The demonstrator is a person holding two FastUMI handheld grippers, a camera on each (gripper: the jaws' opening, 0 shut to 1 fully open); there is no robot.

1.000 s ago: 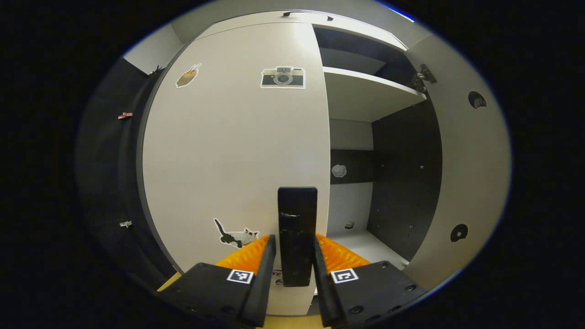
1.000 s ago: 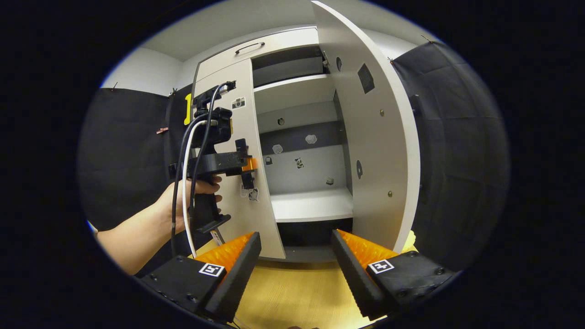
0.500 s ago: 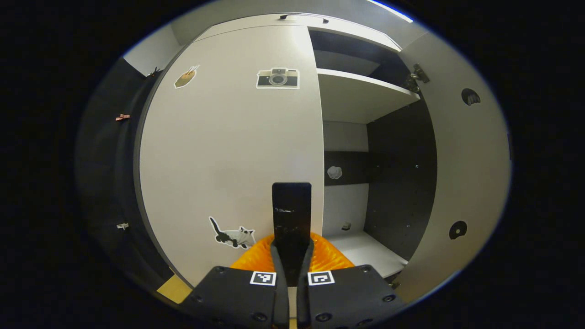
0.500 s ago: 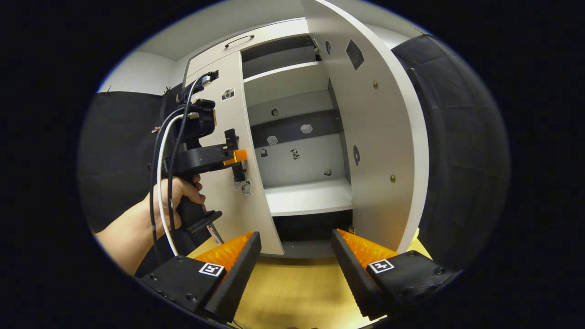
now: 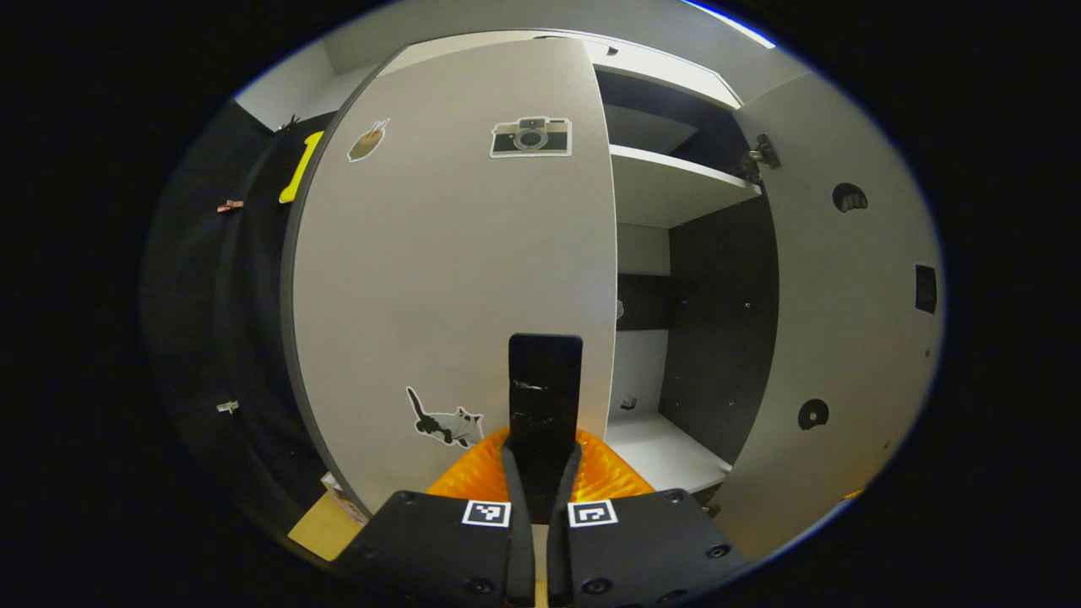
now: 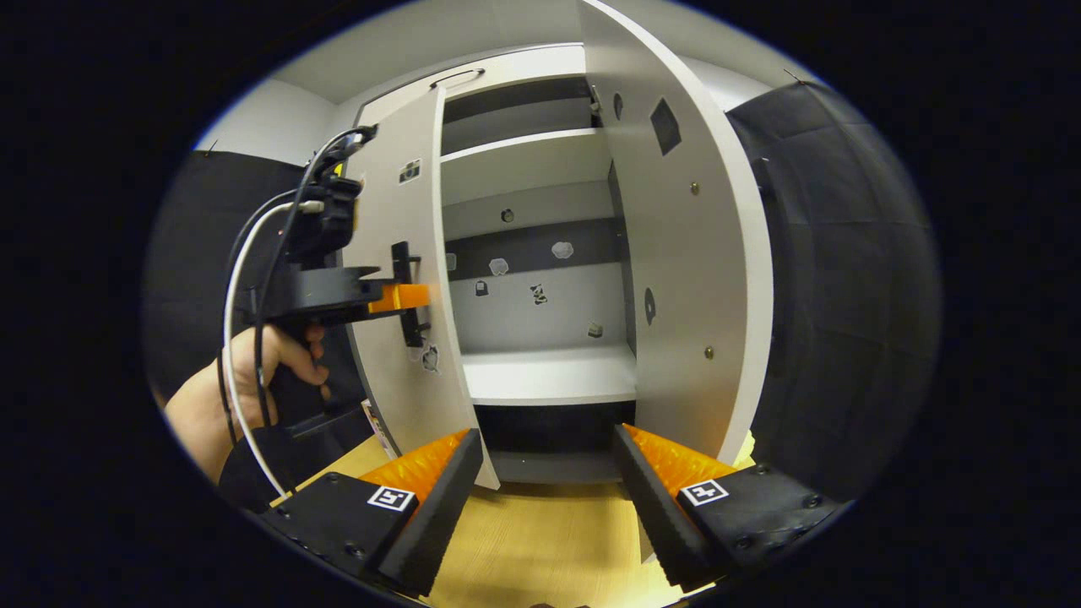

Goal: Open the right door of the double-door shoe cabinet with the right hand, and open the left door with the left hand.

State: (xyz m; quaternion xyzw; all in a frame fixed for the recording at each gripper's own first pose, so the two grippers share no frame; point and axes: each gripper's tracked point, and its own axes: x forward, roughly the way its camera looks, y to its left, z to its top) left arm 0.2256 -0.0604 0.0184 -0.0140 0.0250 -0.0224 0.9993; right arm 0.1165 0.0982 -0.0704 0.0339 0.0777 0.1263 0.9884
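Clenched on the black handle, the left gripper has begun swinging the left door outward, seemingly a little ajar, while the released right gripper faces the open right door.

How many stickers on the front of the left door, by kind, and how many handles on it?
Camera sticker: 1
Cat sticker: 1
Brown sticker: 1
Black handle: 1
Total: 4
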